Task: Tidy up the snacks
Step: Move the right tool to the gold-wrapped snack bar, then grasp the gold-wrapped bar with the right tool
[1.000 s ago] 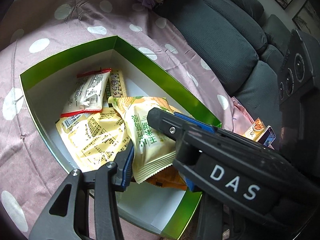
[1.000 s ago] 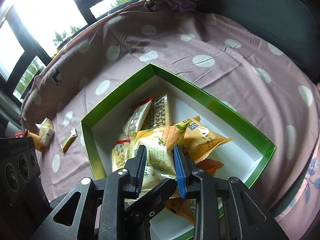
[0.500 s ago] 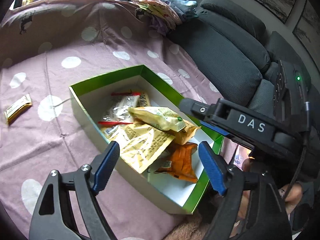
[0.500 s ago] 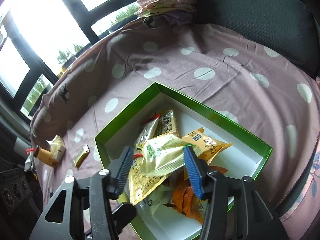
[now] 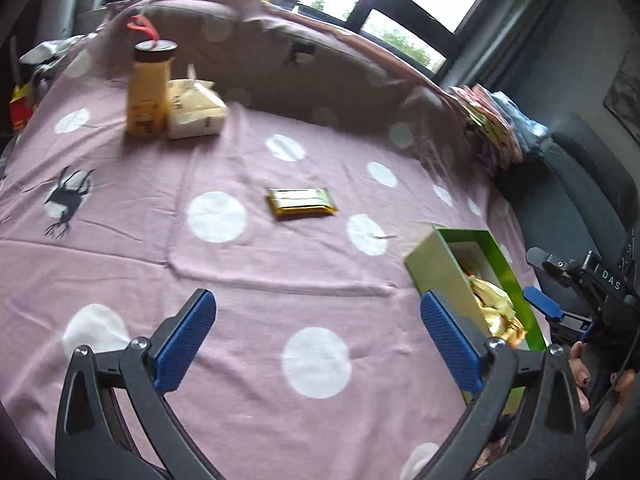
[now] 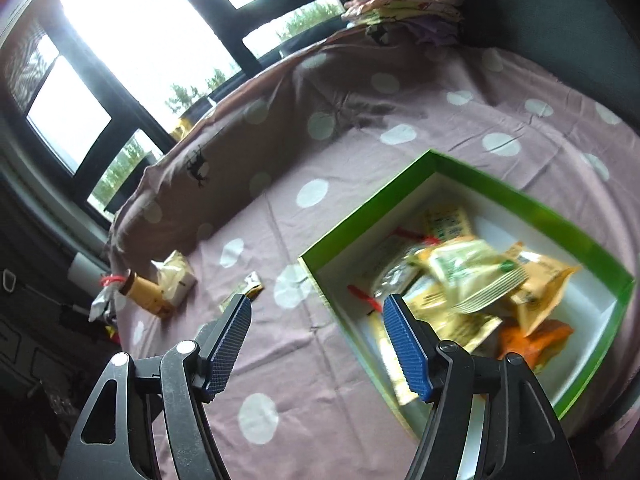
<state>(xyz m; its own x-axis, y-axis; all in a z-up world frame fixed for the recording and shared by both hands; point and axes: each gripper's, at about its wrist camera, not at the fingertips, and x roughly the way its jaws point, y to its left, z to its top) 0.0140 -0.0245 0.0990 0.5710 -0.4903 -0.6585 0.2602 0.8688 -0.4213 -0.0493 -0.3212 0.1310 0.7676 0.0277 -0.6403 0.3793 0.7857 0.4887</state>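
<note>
A green box point(image 6: 436, 160) with a white inside holds several snack packets point(image 6: 472, 276); it also shows at the right of the left wrist view point(image 5: 436, 268). A small gold snack bar point(image 5: 301, 202) lies on the pink spotted cloth, seen too in the right wrist view point(image 6: 252, 283). My left gripper point(image 5: 316, 338) is open and empty above the cloth, short of the bar. My right gripper point(image 6: 318, 344) is open and empty over the box's left wall. It shows at the right edge of the left wrist view point(image 5: 560, 304).
A yellow bottle with a dark cap point(image 5: 148, 88) and a cream packet point(image 5: 194, 110) stand at the far left of the cloth. Folded clothes point(image 5: 496, 120) lie on a dark sofa point(image 5: 580, 184) at the right. Windows run along the back.
My right gripper let go of the pale green packet, which now lies in the box, and opened wide. My left gripper opened and swung left from the box toward the gold bar.
</note>
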